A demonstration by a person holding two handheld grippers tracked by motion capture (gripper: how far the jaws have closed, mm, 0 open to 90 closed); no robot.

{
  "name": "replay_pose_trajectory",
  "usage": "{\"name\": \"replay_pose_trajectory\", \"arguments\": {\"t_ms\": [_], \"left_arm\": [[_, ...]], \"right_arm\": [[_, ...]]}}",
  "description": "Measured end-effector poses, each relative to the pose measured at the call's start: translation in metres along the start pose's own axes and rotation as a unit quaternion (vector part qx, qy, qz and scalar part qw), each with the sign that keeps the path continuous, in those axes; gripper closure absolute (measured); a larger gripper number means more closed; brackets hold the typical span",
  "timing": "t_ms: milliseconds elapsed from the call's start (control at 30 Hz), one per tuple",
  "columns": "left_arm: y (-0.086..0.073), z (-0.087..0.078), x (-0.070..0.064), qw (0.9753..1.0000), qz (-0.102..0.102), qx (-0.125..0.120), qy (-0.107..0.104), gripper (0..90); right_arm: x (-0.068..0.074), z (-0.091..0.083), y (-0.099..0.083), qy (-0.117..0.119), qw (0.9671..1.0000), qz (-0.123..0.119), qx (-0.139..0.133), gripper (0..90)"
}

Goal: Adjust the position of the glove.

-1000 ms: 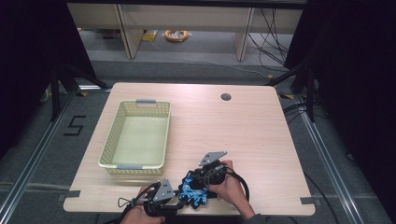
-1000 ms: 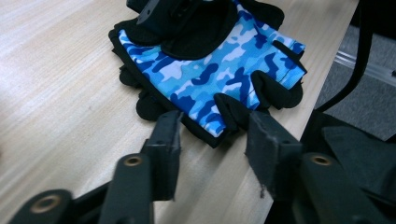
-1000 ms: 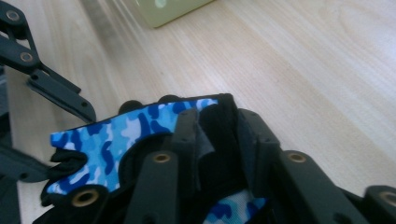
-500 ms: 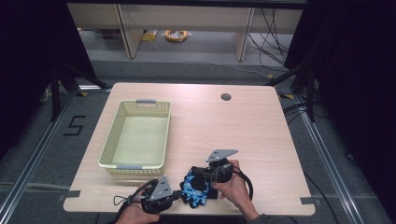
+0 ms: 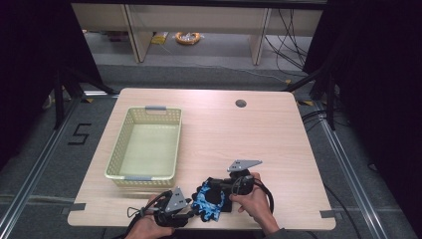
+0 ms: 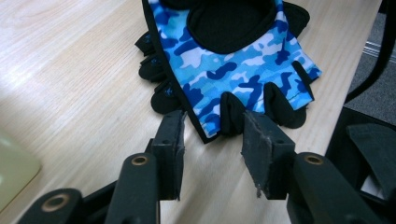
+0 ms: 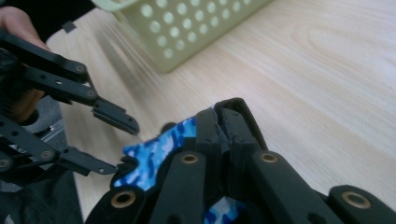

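A fingerless glove (image 5: 205, 205) in blue camouflage with black trim lies near the table's front edge. My right gripper (image 5: 219, 189) is shut on the glove's black edge; in the right gripper view its jaws (image 7: 219, 116) pinch that fabric, with the glove's blue cloth (image 7: 159, 149) showing beneath. My left gripper (image 5: 192, 212) stands open at the glove's finger end. In the left gripper view its jaws (image 6: 212, 126) straddle a short black finger stub of the glove (image 6: 233, 60) without closing on it. The left gripper (image 7: 122, 145) also shows open in the right gripper view.
An empty pale green mesh basket (image 5: 115, 158) stands on the left half of the wooden table (image 5: 259, 139); its perforated wall (image 7: 196, 28) is close behind the grippers. A round cable hole (image 5: 241, 103) lies at the back right.
The right gripper has shifted slightly to the right while holding the glove. The left gripper has stayed at the glove's finger end.
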State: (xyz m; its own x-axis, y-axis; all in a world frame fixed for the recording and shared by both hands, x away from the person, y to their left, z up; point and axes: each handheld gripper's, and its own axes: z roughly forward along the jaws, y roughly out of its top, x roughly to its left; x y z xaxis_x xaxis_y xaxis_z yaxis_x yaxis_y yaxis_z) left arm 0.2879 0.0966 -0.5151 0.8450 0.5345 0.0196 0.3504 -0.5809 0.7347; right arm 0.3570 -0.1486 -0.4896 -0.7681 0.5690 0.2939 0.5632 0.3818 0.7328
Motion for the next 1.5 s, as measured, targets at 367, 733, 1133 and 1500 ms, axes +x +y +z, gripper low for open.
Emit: {"name": "replay_pose_trajectory", "arguments": {"t_ms": [367, 733, 1133, 1500], "left_arm": [[0.01, -0.01, -0.002, 0.9996, 0.025, -0.014, 0.008, 87.3], [0.036, -0.013, 0.015, 0.9977, 0.025, -0.048, 0.041, 87.7], [0.058, 0.006, 0.023, 0.9971, 0.023, -0.048, 0.054, 87.9], [0.065, 0.015, 0.032, 0.9973, 0.007, -0.053, 0.051, 89.3]], "right_arm": [[-0.002, 0.0, -0.001, 0.007, 0.9999, 0.012, 0.001, 86.6], [0.016, -0.03, -0.009, -0.024, 0.9955, 0.068, -0.062, 86.6], [0.029, -0.039, -0.034, -0.033, 0.9894, 0.106, -0.094, 86.7], [0.029, -0.034, -0.049, -0.037, 0.9889, 0.123, -0.074, 86.6]]}}
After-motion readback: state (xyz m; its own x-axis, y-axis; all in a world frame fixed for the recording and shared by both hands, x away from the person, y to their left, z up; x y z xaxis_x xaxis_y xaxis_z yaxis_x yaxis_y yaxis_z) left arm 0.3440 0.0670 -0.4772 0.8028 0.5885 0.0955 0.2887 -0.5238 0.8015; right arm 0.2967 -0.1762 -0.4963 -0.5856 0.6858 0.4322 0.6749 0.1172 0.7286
